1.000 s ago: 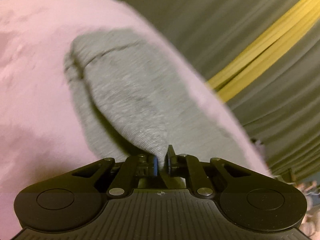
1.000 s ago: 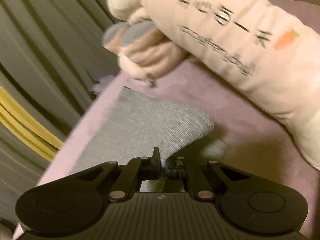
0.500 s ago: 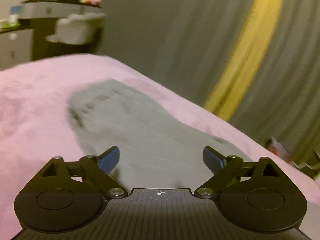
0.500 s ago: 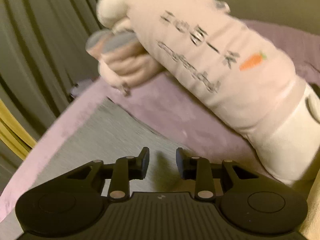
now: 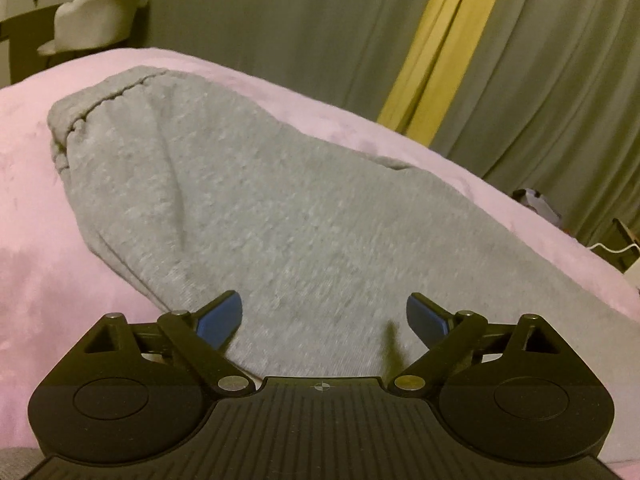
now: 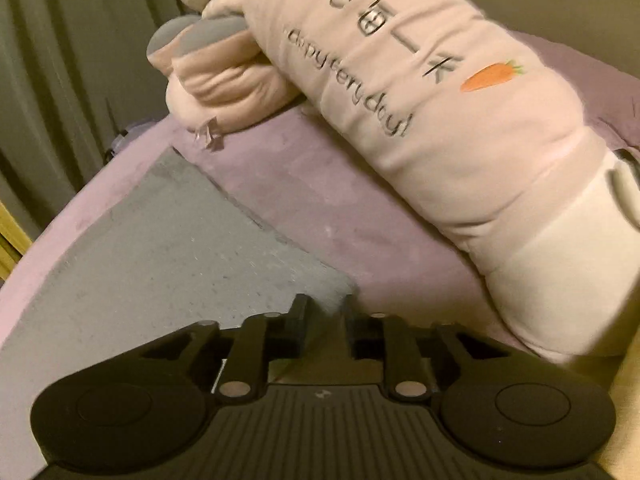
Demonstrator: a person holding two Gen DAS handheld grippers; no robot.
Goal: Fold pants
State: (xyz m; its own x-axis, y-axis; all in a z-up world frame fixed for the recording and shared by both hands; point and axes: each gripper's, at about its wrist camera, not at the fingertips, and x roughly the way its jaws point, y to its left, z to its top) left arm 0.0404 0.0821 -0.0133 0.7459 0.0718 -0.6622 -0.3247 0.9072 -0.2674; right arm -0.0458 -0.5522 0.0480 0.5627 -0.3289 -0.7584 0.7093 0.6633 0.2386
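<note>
The grey pants [image 5: 288, 216] lie flat on the pink bed [image 5: 36, 216]. The left tongs [image 5: 324, 316] gape wide, empty; the right tongs [image 6: 323, 312], just narrowing, grip nothing.

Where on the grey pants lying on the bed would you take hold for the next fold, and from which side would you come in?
Probably the cuffed end of the grey pants, at the stitched hem on the far left of the left wrist view. That edge is thick and gathered, so it offers more to pinch than the flat middle. Come in low over the pink bedcover, from beyond the hem, with the left gripper open.
</note>
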